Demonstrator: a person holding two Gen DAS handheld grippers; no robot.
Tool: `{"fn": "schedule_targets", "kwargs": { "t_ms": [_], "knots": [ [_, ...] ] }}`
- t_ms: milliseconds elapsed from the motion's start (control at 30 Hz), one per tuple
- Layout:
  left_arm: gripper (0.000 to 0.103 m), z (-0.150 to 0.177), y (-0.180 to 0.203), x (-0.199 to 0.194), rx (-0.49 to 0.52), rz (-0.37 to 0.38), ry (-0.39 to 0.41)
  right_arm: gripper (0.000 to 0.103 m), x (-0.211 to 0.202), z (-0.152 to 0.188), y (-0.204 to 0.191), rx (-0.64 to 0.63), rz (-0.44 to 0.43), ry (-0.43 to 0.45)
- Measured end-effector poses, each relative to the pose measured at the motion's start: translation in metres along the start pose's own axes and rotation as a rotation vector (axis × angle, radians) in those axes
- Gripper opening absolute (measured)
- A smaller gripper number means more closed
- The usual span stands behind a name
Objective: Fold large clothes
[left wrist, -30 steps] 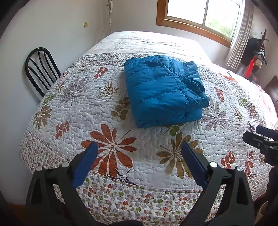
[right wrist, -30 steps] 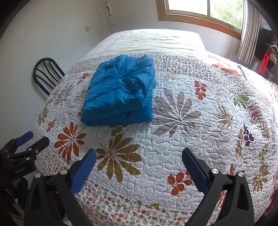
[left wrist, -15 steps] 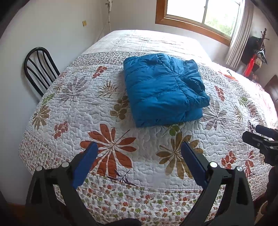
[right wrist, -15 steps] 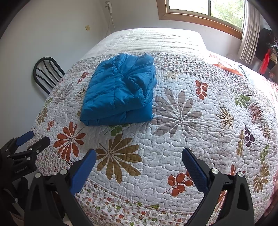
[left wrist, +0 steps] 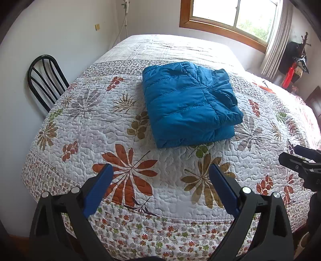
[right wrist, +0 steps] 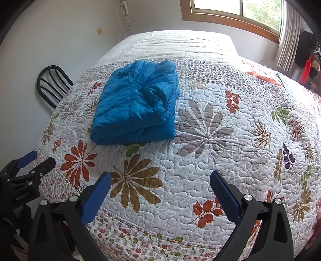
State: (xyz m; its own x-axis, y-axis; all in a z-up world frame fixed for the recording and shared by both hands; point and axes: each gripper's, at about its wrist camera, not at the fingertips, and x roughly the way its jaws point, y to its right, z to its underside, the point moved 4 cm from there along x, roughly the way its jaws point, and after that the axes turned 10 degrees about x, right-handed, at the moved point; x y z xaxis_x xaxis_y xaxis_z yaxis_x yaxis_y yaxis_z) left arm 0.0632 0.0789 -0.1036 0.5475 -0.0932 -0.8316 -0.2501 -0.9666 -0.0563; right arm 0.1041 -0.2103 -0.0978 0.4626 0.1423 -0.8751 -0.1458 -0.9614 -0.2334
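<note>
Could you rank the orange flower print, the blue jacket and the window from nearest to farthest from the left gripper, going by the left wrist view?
From the left gripper, jaws open:
1. Orange flower print, on the quilt between the fingertips.
2. Blue jacket, folded, mid-bed ahead.
3. Window, on the far wall, upper right.

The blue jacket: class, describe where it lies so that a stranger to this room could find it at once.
Start at the bed under the floral quilt that fills the room below the window. Near the quilt's middle, towards the side of the black chair, lies the blue jacket. It is the only plain blue, puffy, folded bundle on the leaf-patterned cover.
</note>
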Motion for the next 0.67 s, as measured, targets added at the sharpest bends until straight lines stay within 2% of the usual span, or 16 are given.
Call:
{"fn": "schedule_targets", "kwargs": {
  "t_ms": [667],
  "knots": [
    [0.095,-0.0005,-0.0028,0.002,0.001,-0.001,0.001,0.099,0.0027,-0.0003,0.0023,-0.005,-0.002,-0.003]
  ]
}}
